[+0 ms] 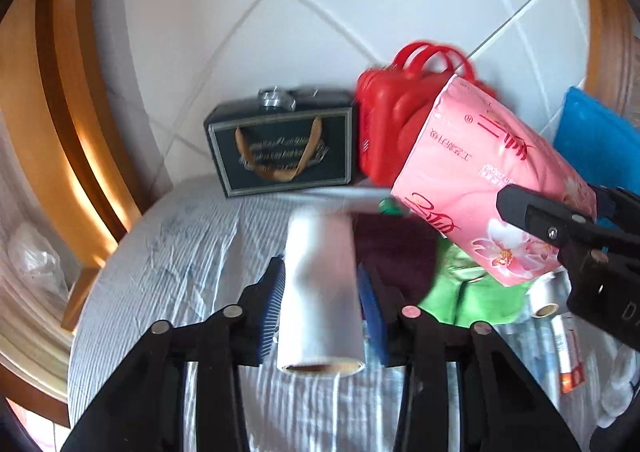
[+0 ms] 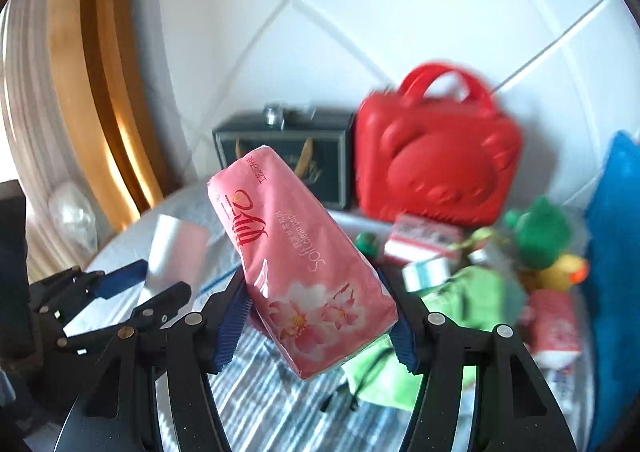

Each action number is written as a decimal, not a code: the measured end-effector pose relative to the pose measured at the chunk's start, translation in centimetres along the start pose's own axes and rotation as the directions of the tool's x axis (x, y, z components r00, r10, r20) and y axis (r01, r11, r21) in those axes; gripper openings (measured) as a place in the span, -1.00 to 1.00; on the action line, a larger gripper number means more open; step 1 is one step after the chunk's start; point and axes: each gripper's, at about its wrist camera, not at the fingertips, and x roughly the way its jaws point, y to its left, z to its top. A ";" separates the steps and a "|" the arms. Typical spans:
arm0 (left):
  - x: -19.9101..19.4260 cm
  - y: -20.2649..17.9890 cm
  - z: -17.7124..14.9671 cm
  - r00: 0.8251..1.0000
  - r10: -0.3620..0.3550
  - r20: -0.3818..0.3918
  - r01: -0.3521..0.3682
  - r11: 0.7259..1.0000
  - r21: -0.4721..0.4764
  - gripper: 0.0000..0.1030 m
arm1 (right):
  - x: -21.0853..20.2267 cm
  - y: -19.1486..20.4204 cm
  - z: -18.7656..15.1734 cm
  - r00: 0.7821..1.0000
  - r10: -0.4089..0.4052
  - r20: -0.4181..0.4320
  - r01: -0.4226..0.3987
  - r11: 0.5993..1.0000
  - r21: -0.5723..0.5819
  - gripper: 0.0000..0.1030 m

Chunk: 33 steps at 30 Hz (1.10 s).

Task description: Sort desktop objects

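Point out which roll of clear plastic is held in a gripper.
The larger plastic roll, clamped in the left gripper; the smaller roll lies on the table.

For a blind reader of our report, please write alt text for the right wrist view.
The right gripper holds a pink tissue pack above a striped cloth. At left, the left gripper holds a white plastic roll. Behind stand a red case and dark box.

Glossy pink plastic-wrapped tissue pack; smooth translucent white plastic film roll; shiny red moulded plastic case; crumpled striped cloth table cover.
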 end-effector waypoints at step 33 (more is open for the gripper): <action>9.1 -6.1 -10.5 0.909 -0.050 -0.414 0.000 0.993 -0.119 0.06 | -0.8 -12.4 -12.6 0.974 -0.029 -0.226 0.056 0.992 0.116 0.20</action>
